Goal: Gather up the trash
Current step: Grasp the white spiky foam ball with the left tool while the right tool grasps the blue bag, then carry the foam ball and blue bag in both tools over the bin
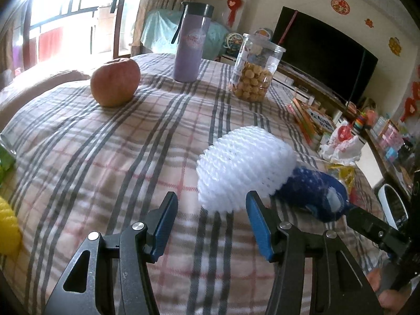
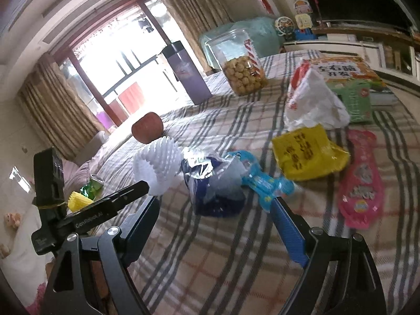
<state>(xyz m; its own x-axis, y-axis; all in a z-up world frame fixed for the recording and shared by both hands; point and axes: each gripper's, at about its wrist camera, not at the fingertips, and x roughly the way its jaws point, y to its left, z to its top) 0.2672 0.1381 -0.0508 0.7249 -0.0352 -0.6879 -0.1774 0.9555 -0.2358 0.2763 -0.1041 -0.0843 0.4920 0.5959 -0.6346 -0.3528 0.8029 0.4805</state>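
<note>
A white foam fruit net (image 1: 244, 168) lies on the checked tablecloth (image 1: 105, 157), just beyond the tips of my left gripper (image 1: 211, 204), which is open and holds nothing. Right of the net sits a crumpled dark blue wrapper (image 1: 315, 194). In the right wrist view that dark blue wrapper (image 2: 215, 191) lies just ahead of my right gripper (image 2: 215, 206), whose jaws stand wide open and do not touch it. Beside it are a light blue wrapper (image 2: 262, 181), a yellow packet (image 2: 307, 152), a pink packet (image 2: 359, 181) and a white plastic bag (image 2: 312, 99).
An apple (image 1: 115, 81), a purple bottle (image 1: 191, 44) and a clear jar of snacks (image 1: 256, 71) stand at the far side. Books (image 2: 351, 78) lie at the far right. A yellow foam net (image 2: 77, 200) and a green can (image 2: 92, 186) sit at the left edge.
</note>
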